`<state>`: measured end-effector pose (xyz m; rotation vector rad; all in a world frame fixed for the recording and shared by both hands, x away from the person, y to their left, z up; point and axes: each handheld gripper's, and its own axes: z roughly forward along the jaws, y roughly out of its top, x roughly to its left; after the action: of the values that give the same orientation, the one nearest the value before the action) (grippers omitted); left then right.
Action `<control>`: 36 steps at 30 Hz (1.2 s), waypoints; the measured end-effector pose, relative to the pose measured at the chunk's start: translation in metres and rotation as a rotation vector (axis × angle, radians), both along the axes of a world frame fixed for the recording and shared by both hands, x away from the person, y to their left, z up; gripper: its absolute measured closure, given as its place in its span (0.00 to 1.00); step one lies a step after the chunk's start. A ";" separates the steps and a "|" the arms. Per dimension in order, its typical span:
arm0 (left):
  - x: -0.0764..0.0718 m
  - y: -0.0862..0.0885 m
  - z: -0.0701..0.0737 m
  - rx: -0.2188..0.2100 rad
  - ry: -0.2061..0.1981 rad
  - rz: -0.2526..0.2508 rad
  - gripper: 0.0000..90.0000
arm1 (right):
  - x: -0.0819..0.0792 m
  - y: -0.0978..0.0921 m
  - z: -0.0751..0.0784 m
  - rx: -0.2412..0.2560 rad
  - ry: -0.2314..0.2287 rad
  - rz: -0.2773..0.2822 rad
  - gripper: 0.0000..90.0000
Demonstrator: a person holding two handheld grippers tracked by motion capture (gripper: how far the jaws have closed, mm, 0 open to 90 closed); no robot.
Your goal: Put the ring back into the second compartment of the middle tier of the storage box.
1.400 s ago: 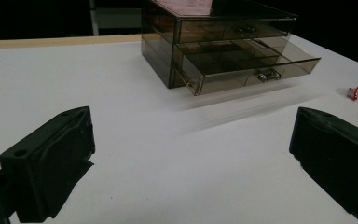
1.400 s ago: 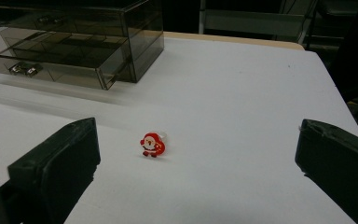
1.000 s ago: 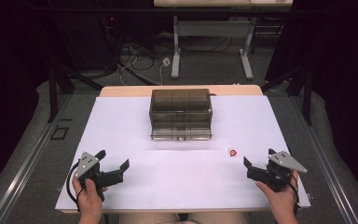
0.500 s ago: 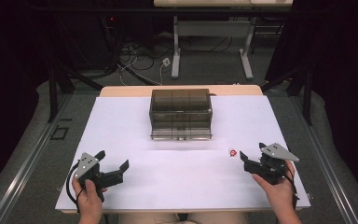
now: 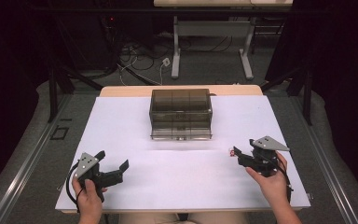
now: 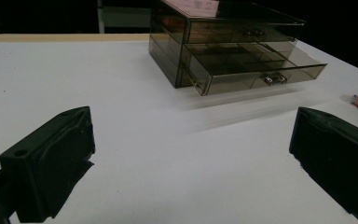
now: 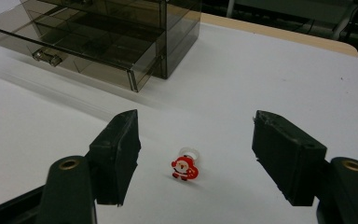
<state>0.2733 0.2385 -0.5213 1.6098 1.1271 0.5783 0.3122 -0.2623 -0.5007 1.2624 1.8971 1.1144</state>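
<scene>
One Santa ring (image 7: 185,168) and one smoky drawer box (image 5: 181,113) on the white table (image 5: 121,126) — the box's lower drawer (image 6: 256,70) pulled out. The right gripper (image 7: 193,156) is lowered with its jaws spread wide either side of the ring, touching nothing. The left gripper (image 5: 113,171) sits low at the near left corner, well apart from both — jaws wide, holding nothing.

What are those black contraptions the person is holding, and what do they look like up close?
Each hand grips a black handheld left gripper or right gripper with two blocky, flat-faced black jaws. Each carries a grey three-cornered plate on top, and a thin black cable loops from it by the wrist. Brass-coloured rivets sit behind the jaws. No sleeves show on the forearms.
</scene>
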 end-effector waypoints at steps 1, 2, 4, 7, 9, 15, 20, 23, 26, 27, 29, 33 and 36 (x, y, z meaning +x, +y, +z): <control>0.000 0.001 0.000 0.002 0.001 -0.002 0.00 | 0.002 0.001 0.002 0.003 0.016 0.005 0.36; 0.000 0.000 0.000 -0.003 0.001 0.000 0.00 | 0.003 0.002 0.003 0.013 0.019 0.005 0.36; 0.000 0.001 0.000 -0.001 0.003 -0.002 0.00 | 0.006 0.003 0.004 0.021 0.021 0.007 0.36; 0.001 0.001 -0.001 0.002 0.008 -0.005 0.00 | 0.010 0.004 0.006 0.040 0.047 -0.003 0.36; 0.001 0.001 -0.001 0.002 0.010 -0.005 0.00 | 0.012 0.005 0.007 0.048 0.051 0.002 0.36; 0.001 0.001 -0.001 0.001 0.013 -0.007 0.00 | 0.018 0.006 0.008 0.073 0.081 0.002 0.38; 0.001 0.001 -0.001 -0.005 0.016 -0.009 0.00 | 0.024 0.009 0.010 0.069 0.118 -0.008 0.38; 0.002 0.001 -0.002 -0.006 0.019 -0.010 0.00 | 0.027 0.011 0.009 0.072 0.155 -0.011 0.41; 0.002 0.001 -0.002 -0.006 0.020 -0.011 0.00 | 0.032 0.013 0.008 0.057 0.191 -0.002 0.43; 0.002 0.001 -0.002 -0.006 0.020 -0.013 0.00 | 0.033 0.013 0.007 0.050 0.202 -0.001 0.43; 0.002 0.001 -0.002 -0.006 0.020 -0.013 0.00 | 0.035 0.014 0.007 0.044 0.216 0.000 0.43; 0.002 0.001 -0.003 -0.005 0.026 -0.016 0.00 | 0.041 0.015 0.004 0.017 0.247 -0.013 0.46; 0.002 0.001 -0.003 -0.007 0.029 -0.017 0.00 | 0.045 0.014 0.000 0.005 0.274 -0.025 0.46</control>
<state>0.2758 0.2394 -0.5241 1.6248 1.1343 0.5409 0.3571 -0.2482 -0.5011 1.5017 2.0689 0.9739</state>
